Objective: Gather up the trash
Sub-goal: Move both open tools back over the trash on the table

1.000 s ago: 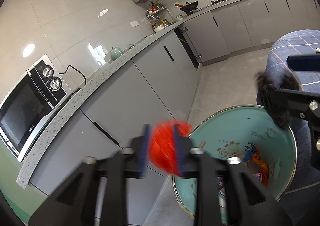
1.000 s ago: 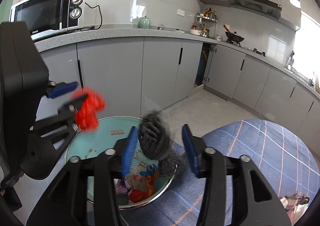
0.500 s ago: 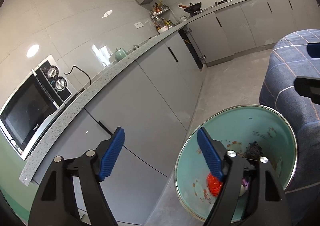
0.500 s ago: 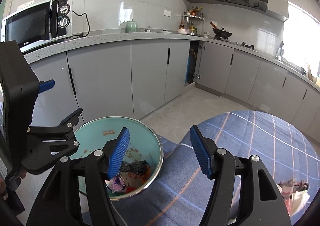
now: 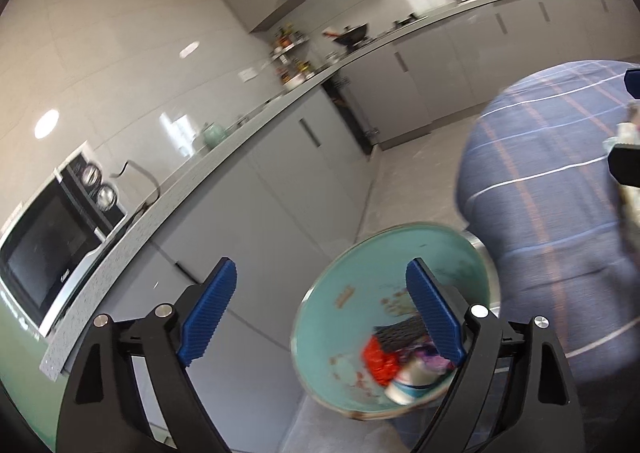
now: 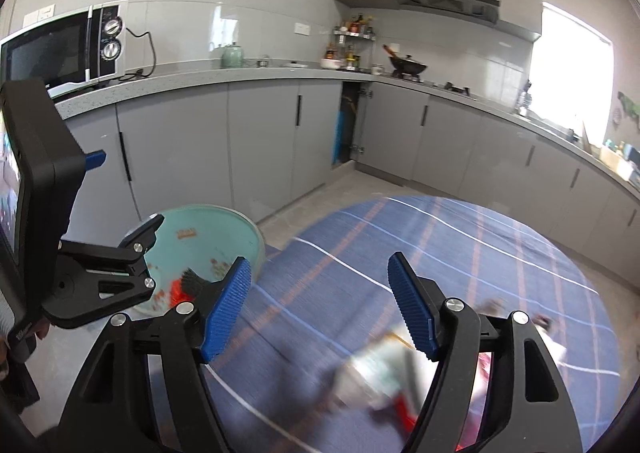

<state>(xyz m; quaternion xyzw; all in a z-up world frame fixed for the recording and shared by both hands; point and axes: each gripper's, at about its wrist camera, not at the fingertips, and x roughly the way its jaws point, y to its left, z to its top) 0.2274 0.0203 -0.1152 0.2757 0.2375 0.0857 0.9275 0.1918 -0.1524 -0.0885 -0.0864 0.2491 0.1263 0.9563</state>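
Observation:
A teal bin (image 5: 348,317) stands on the floor beside the round table; it holds a red wad (image 5: 378,359), a dark scrubber (image 5: 400,331) and other trash. My left gripper (image 5: 320,317) is open and empty above the bin's left rim. My right gripper (image 6: 320,309) is open and empty over the blue checked tablecloth (image 6: 460,245). Blurred white and red trash (image 6: 380,377) lies on the cloth just below its fingers. The bin also shows in the right wrist view (image 6: 208,225), with my left gripper (image 6: 120,253) over it.
Grey kitchen cabinets (image 6: 260,145) run along the wall behind the bin, with a microwave (image 6: 60,49) and a kettle (image 6: 232,55) on the counter. A wok sits on the stove (image 6: 406,67). More litter lies at the table's right edge (image 6: 548,333).
Both grippers opened: the red wad and the dark scrubber dropped into the bin. The right gripper has since swung right over the table toward the blurred trash.

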